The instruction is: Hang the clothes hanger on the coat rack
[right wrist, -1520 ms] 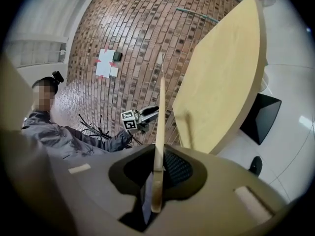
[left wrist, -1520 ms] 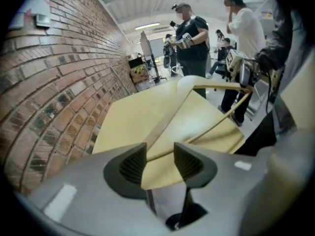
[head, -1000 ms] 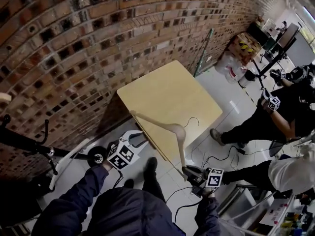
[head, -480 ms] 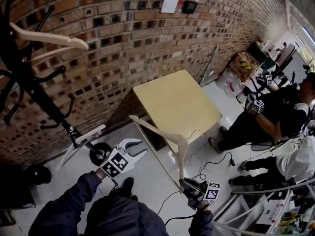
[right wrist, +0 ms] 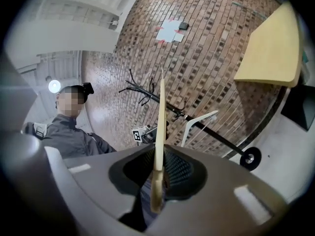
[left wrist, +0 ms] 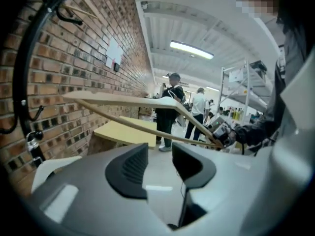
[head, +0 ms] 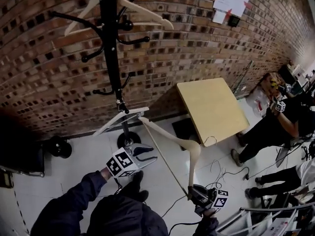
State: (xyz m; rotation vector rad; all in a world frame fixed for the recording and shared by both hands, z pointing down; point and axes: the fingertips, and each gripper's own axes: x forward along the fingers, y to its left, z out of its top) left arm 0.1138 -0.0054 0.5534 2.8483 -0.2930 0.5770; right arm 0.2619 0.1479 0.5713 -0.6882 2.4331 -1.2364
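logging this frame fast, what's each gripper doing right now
Left gripper: open, nothing between its jaws.
Right gripper: shut on the wooden hanger.

The head view is looking steeply down from above the person, taking in the rack (head: 109,43) at upper left, the table (head: 211,109) at right and the hanger (head: 170,137) near centre. The left gripper view is looking out low along its jaws, with the wall (left wrist: 74,73) close at left. The right gripper view is facing that wall, the hanger close at centre. All three are sharing hanger, rack and table.
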